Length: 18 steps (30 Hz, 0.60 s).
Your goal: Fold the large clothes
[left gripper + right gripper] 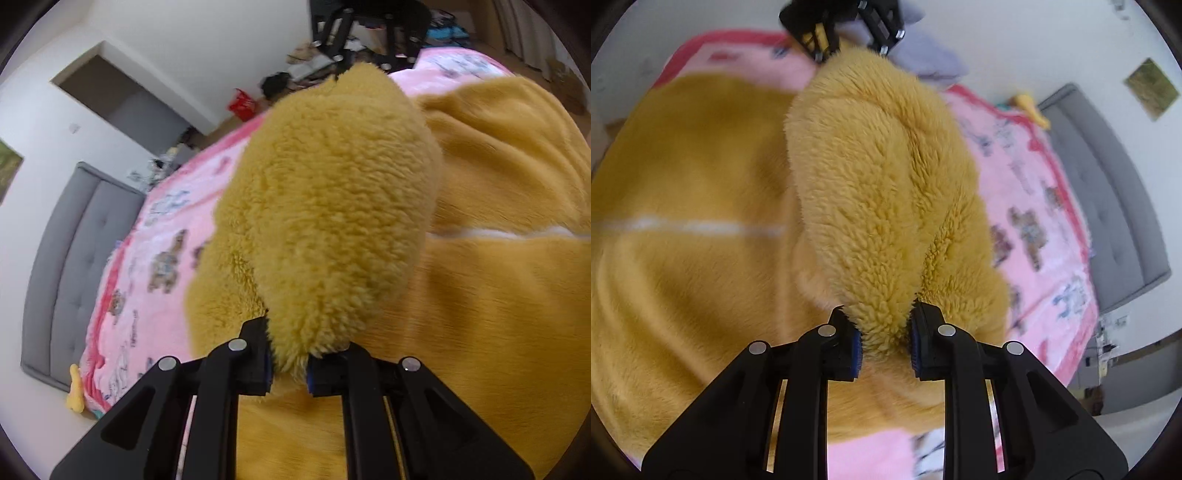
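1. The bed carries everything: a pink cartoon-print blanket covers it, with a grey headboard at one end. I work on it because the garment needs a wide, soft, flat surface to be laid out and folded.

2. The garment, a large mustard-yellow fleece piece, lies spread on the blanket, filling most of both wrist views. A pale seam or stripe crosses its flat part. I cannot tell what kind of garment it is.

3. One edge is lifted off the flat part as a fluffy ridge, inner pile showing. I judge it is held up so I can carry it over the body and lay down a fold.

4. That ridge runs straight from one pair of tongs to the other, so its long axis is the line between my hands, and looks to run roughly along the bed, headboard off to one side.

5. Left tongs: pinched narrow on one end of the ridge, fleece bulging out between the pads.

6. Right tongs: clamped on the other end, a thicker wad between them. Two grips keep the edge taut and level.
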Available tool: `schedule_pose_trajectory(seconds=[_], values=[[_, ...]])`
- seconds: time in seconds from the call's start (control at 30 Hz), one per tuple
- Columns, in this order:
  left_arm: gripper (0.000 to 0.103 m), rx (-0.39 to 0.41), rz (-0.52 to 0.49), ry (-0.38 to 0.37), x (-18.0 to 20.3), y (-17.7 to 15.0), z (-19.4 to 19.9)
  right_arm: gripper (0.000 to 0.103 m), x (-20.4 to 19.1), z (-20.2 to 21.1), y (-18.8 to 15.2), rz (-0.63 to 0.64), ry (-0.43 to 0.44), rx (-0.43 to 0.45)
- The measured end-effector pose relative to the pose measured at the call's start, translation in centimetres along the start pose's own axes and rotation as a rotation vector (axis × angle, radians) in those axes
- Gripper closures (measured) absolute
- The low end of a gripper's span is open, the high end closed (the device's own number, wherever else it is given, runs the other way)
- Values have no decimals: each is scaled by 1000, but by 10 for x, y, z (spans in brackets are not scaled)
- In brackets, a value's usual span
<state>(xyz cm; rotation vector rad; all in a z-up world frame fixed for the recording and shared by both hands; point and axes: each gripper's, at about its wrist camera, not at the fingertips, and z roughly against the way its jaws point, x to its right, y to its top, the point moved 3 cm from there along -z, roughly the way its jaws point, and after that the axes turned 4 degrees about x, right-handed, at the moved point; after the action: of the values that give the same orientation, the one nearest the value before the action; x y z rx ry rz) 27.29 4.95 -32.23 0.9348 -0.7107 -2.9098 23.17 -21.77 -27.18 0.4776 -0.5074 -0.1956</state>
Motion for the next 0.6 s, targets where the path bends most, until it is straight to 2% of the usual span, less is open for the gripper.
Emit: schedule_pose_trajectory(seconds=[0.07,0.17,0.3,0.37,0.43,0.53,0.6], values=[[90,-17,14,-33,22,-2,-6,85,-12,-5,-7,-26,6,-11],[89,-68,5,-11,48,-6,-26,85,-23,-18,-14,-55,-7,-49],[87,-92,19,15,69,-15,-55,84,-43,-48,-30,10,-64,-120],[86,-96,55,14,67,-16,-71,84,-47,-64,-36,14,-115,-156],[85,-96,138,7,58,-14,-83,84,-47,-76,-39,-7,-159,-182],[84,-105,190,13,47,-14,-95,83,-42,-86,-37,-63,-180,-187],[81,-108,181,20,49,-9,-95,73,-38,-88,-33,-92,-190,-193]])
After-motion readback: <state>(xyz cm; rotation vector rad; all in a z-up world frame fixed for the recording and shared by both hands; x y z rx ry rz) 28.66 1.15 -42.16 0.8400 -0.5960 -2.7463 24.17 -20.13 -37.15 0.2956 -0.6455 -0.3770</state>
